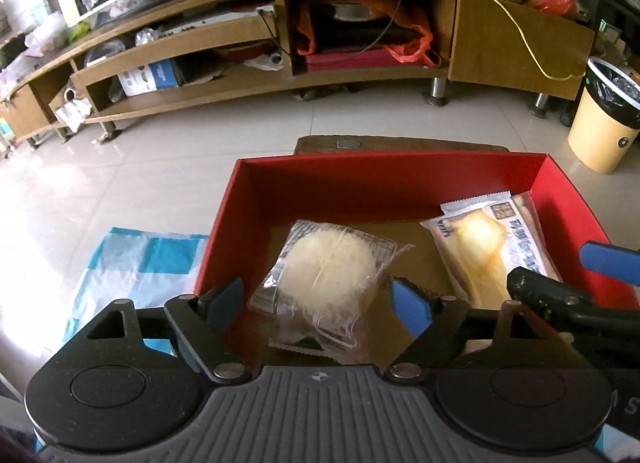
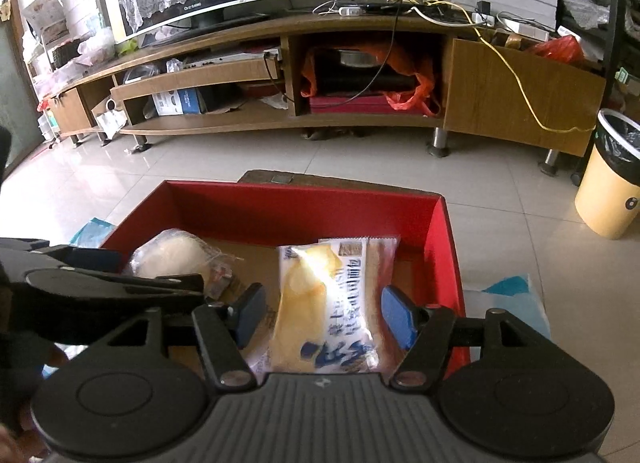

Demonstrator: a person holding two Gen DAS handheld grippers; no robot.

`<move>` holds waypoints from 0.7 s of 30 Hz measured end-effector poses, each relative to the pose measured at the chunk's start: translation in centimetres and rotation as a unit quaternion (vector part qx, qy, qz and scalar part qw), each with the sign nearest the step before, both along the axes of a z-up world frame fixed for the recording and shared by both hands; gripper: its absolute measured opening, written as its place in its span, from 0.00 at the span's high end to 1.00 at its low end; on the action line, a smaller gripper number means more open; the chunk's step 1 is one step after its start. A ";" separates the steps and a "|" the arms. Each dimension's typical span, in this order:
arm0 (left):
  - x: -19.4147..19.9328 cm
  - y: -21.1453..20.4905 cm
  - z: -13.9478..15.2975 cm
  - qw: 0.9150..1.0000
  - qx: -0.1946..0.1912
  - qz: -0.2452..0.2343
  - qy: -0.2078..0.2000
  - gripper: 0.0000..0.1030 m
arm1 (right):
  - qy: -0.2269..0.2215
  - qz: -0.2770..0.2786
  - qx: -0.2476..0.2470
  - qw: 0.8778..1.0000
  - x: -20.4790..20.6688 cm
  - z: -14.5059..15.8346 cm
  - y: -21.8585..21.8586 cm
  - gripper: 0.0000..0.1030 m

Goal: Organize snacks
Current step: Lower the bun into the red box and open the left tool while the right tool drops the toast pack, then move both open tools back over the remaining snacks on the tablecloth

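Observation:
A red box (image 1: 360,171) with a brown floor stands on the table; it also shows in the right wrist view (image 2: 444,239). A round pale cake in a clear wrapper (image 1: 326,277) lies inside it on the left. My left gripper (image 1: 318,309) is open, its blue pads either side of the cake without touching. A yellow bread in a white and blue wrapper (image 2: 324,303) lies in the box on the right. My right gripper (image 2: 322,317) is open around that bread. The bread (image 1: 492,247) and the cake (image 2: 172,255) each show in the other view.
A blue and white checked cloth (image 1: 136,263) covers the table beside the box. A long wooden TV stand (image 1: 248,79) with cluttered shelves runs along the far wall. A yellow bin with a black liner (image 1: 604,123) stands on the tiled floor at the right.

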State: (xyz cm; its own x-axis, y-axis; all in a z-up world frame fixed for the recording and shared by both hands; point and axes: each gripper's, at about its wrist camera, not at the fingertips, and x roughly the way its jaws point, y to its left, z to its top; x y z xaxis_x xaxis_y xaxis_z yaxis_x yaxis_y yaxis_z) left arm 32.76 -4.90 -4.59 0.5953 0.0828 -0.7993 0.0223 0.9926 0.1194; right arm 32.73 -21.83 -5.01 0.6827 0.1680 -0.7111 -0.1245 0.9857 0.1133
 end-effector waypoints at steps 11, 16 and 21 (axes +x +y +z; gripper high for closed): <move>-2.4 0.2 1.9 1.000 -0.011 0.001 0.004 0.12 | -0.010 -0.005 0.009 1.000 -2.8 2.5 0.0 0.41; -4.1 0.5 2.7 1.000 -0.010 -0.001 0.002 0.10 | -0.014 0.002 0.015 1.000 -5.0 3.4 0.4 0.41; -7.1 1.8 3.1 1.000 -0.006 -0.003 0.002 0.08 | -0.007 0.014 0.024 1.000 -7.7 3.4 1.1 0.40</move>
